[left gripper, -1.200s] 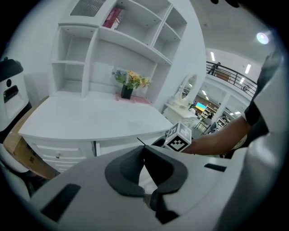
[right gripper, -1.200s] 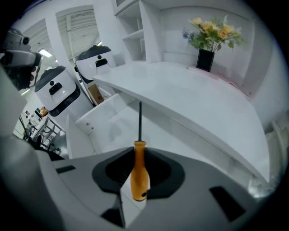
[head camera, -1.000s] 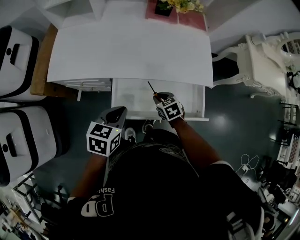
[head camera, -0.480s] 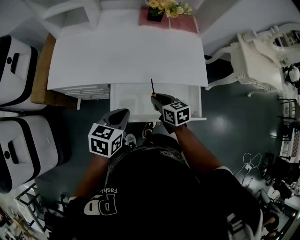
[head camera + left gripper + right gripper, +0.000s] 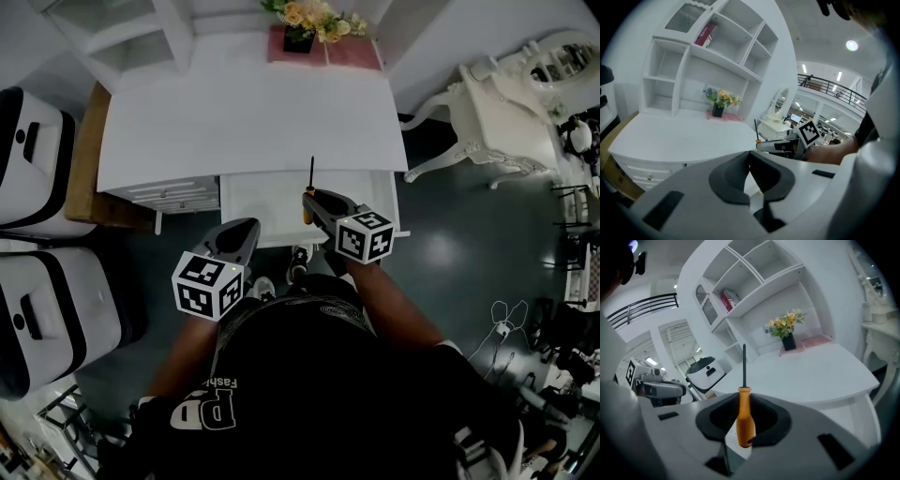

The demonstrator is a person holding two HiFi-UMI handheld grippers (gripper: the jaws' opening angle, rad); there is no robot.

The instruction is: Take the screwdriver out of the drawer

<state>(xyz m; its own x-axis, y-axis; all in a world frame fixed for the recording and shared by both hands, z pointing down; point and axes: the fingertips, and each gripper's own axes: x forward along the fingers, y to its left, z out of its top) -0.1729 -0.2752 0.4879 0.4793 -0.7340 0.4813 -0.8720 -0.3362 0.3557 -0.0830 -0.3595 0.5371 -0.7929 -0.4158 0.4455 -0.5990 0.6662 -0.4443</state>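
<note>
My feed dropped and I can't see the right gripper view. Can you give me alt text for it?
The right hand-held gripper is shut on an orange-handled screwdriver, its dark shaft pointing up in the picture. Beyond it are a white desk with flowers and shelves; the left hand-held gripper shows at left.

Head cam sits up high, looking steeply down on the white bench (image 5: 253, 112) from the near side. Each claw cam rides close behind its own jaws, facing across the bench to the far shelves (image 5: 724, 63). All three share the flowers (image 5: 305, 14). The left cam also catches the right claw (image 5: 759, 144), and the right cam the left claw (image 5: 682, 390)
</note>
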